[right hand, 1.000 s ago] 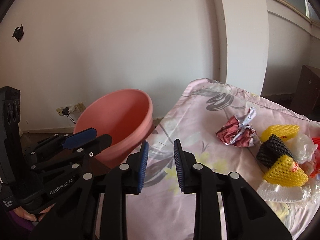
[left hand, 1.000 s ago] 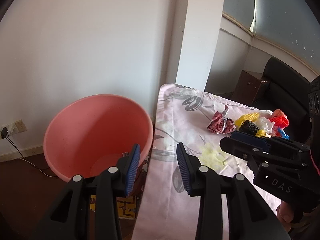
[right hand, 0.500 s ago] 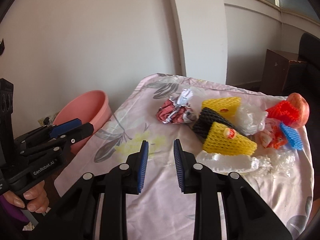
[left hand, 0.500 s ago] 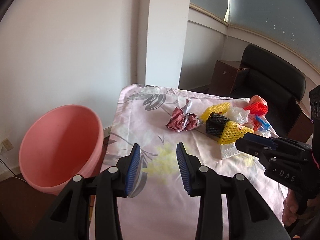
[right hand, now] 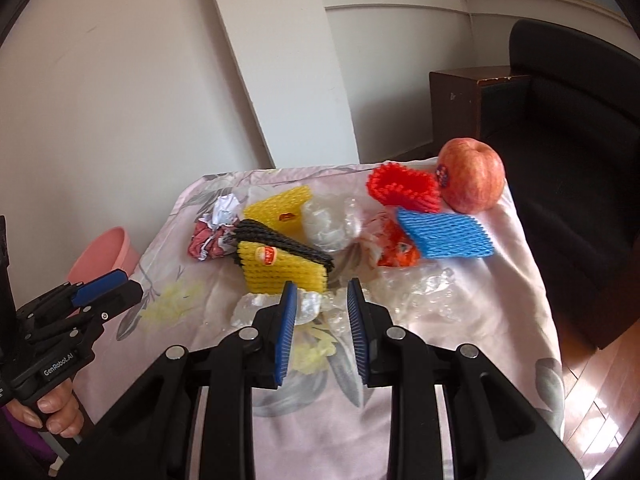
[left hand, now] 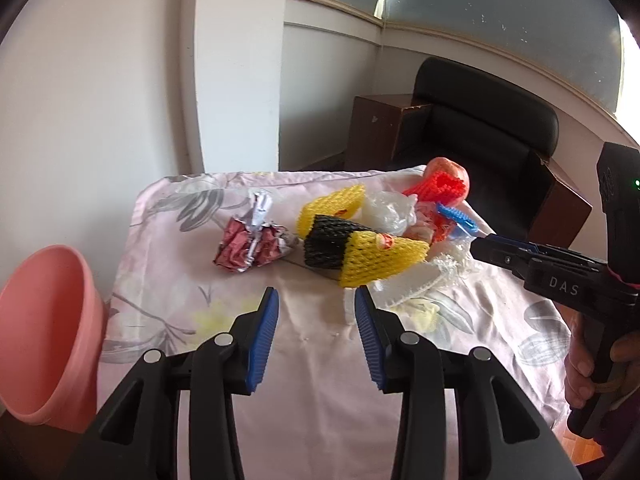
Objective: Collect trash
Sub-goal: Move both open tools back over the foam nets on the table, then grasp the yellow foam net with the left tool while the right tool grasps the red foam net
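A table draped in a pink floral cloth (left hand: 304, 360) is seen against a white wall, with a pink basin (left hand: 44, 340) on the floor just beside its left edge and a black chair (right hand: 576, 120) past the far corner. The trash is heaped on the cloth's far half: a crumpled foil wrapper (left hand: 252, 240), yellow foam nets (left hand: 380, 256), clear plastic. The apple (right hand: 472, 176) and the blue net (right hand: 444, 236) are shown clearly only by the right wrist view. The left gripper (left hand: 316, 320), jaws just widened, holds nothing; the right gripper (right hand: 320, 320) stands narrowly parted, empty.
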`<state>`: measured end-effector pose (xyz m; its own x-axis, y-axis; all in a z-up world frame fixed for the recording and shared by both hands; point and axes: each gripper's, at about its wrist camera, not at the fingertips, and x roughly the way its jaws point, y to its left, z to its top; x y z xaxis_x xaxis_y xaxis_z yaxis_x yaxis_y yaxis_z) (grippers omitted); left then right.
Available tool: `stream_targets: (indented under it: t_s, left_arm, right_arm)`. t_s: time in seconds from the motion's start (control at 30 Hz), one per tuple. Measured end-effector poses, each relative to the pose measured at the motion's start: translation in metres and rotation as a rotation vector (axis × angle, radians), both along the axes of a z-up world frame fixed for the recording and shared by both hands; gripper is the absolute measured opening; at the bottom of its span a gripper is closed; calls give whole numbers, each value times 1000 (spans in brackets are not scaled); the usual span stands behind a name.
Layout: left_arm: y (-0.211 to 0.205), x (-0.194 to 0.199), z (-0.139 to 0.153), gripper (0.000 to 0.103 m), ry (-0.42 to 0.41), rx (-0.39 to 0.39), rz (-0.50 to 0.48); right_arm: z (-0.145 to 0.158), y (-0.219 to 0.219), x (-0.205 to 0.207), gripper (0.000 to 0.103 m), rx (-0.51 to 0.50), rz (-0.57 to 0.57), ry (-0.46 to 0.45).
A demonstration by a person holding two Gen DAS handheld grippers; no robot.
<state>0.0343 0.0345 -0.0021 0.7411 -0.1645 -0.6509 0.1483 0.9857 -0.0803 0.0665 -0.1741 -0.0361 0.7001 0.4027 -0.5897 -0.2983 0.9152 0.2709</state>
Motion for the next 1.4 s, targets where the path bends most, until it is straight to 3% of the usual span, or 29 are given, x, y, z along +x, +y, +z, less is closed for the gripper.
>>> stream_targets:
  t_s: [0.53, 0.83, 0.9, 0.97, 1.07, 1.4]
  left_arm:
    - [-44, 62, -14, 44, -46, 97, -217]
    - [-50, 86, -29, 44, -33, 100, -292]
    - [-51, 87, -34, 44, -22, 94, -303]
    - [-51, 86, -37, 26, -9, 84, -312]
    - [-49, 84, -41, 11, 3, 74, -322]
    - [-34, 60, -25, 6, -53, -2, -272]
  right_arm:
    - [-12, -29, 10, 27, 34, -29, 43]
    - [-8, -46, 20, 27, 43, -62, 42]
    - [-7, -49, 23, 32, 47, -66, 42]
    - [-5, -51, 26, 41, 58, -70, 36]
    - [-2, -53, 30, 42, 61, -78, 23]
    - [8, -60, 52, 42, 73, -103, 1]
